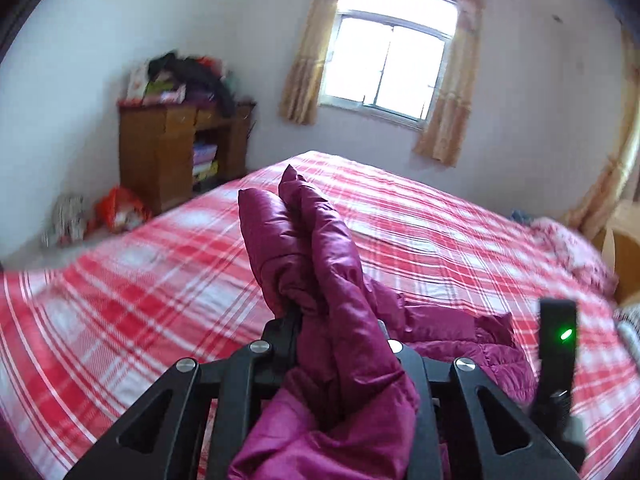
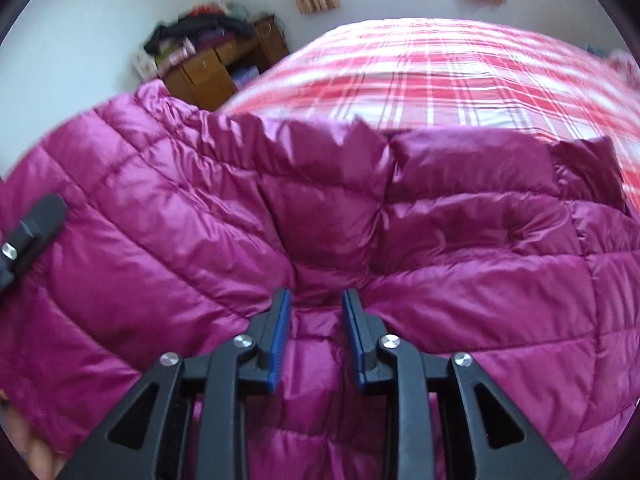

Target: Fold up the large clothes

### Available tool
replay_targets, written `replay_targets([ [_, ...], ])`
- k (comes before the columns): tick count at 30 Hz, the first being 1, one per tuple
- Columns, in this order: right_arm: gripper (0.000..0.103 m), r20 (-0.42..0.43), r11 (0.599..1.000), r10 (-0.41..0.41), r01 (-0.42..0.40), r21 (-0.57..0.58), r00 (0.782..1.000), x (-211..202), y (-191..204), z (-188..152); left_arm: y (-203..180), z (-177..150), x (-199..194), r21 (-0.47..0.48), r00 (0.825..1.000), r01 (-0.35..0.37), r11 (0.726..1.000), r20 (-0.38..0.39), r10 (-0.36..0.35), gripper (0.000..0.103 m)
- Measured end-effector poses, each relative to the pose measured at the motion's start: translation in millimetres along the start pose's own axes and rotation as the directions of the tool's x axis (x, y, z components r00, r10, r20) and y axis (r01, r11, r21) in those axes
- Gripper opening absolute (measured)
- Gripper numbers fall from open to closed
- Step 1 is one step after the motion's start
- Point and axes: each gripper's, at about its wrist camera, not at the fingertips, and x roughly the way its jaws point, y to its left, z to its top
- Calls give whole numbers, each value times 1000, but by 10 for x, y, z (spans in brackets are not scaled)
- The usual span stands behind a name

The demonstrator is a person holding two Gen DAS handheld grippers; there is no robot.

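A magenta quilted puffer jacket (image 1: pixel 304 240) lies on a bed with a red and white plaid sheet (image 1: pixel 120 300). My left gripper (image 1: pixel 336 320) is shut on a bunched fold of it, which stands up above the bed and hides the fingertips. In the right wrist view the jacket (image 2: pixel 440 240) fills the lower frame. My right gripper (image 2: pixel 316 304) has its blue pads (image 2: pixel 280 320) pressed on a puffy ridge of the fabric. A black part of the other gripper (image 2: pixel 36 220) shows at the left edge, and a hand (image 2: pixel 36 452) at the bottom left.
A wooden cabinet (image 1: pixel 172 148) piled with clothes stands against the far wall, with bags (image 1: pixel 120 208) on the floor beside it. A curtained window (image 1: pixel 388 60) is behind the bed. Floral bedding (image 1: pixel 572 248) and light wooden furniture (image 1: pixel 624 248) sit at the right.
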Motion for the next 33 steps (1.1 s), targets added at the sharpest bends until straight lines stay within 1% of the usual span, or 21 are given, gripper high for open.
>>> replay_targets([
  [2, 30, 51, 1000, -28, 28, 11, 998, -294, -174, 25, -282, 8, -55, 101, 999, -22, 995, 28, 19, 21],
  [4, 30, 75, 999, -38, 35, 39, 996, -555, -423, -3, -598, -46, -87, 200, 998, -32, 979, 56, 21, 21],
  [8, 30, 73, 993, -73, 65, 102, 995, -882, -941, -187, -1082, -242, -78, 362, 997, -17, 932, 78, -12, 22],
  [10, 30, 65, 986, -83, 73, 148, 994, -983, -1217, -322, -1360, -408, -47, 450, 997, 4, 893, 67, -38, 22],
  [11, 30, 61, 982, -85, 73, 171, 995, -1015, -1336, -354, -1442, -451, -2, 477, 997, 16, 879, 57, -49, 22],
  [13, 30, 60, 970, -87, 71, 231, 994, -1077, -1581, -482, -1679, -665, 85, 545, 997, 51, 837, 19, -73, 22],
  [14, 30, 62, 964, -88, 70, 256, 994, -1110, -1650, -526, -1791, -715, 112, 570, 997, 63, 819, 4, -79, 22],
  [16, 31, 65, 952, -79, 56, 302, 995, -1153, -1820, -640, -1988, -987, 221, 626, 994, 107, 772, -57, -91, 22],
  [17, 32, 67, 949, -78, 54, 312, 995, -1202, -1889, -656, -2070, -1110, 261, 641, 992, 124, 758, -85, -90, 22],
  [19, 32, 70, 946, -88, 61, 319, 994, -1236, -1966, -723, -2138, -1311, 354, 656, 989, 143, 741, -119, -85, 22],
  [22, 32, 76, 946, -95, 66, 319, 993, -1284, -2053, -784, -2208, -1516, 427, 693, 990, 137, 708, -113, -80, 23],
  [23, 33, 84, 945, -84, 53, 322, 993, -1299, -2082, -785, -2215, -1526, 434, 694, 989, 142, 706, -121, -81, 23],
  [24, 34, 102, 945, -60, 23, 325, 993, -1323, -2108, -766, -2198, -1510, 442, 689, 987, 156, 707, -131, -90, 23],
  [25, 38, 123, 945, -32, -10, 326, 992, -1354, -2114, -738, -2169, -1491, 451, 678, 983, 182, 713, -149, -110, 23],
  [26, 46, 148, 945, 3, -51, 323, 989, -1387, -2118, -681, -2139, -1467, 465, 663, 977, 211, 718, -171, -130, 25],
  [27, 53, 168, 945, 35, -87, 316, 985, -1416, -2106, -626, -2130, -1445, 482, 651, 972, 233, 722, -187, -144, 27],
  [28, 63, 185, 945, 76, -130, 301, 980, -1425, -2061, -528, -2114, -1426, 487, 643, 966, 254, 723, -201, -161, 29],
  [29, 69, 189, 945, 109, -161, 286, 976, -1407, -2021, -460, -2091, -1404, 471, 638, 962, 271, 720, -211, -176, 35],
  [30, 69, 177, 946, 139, -183, 267, 974, -1362, -1967, -384, -2069, -1387, 453, 634, 954, 296, 714, -223, -198, 40],
  [31, 69, 138, 954, 154, -183, 239, 978, -1270, -1882, -294, -2055, -1380, 442, 634, 950, 311, 708, -230, -212, 42],
  [33, 69, 81, 971, 140, -152, 182, 987, -1107, -1729, -190, -2041, -1379, 394, 650, 946, 324, 687, -238, -222, 47],
])
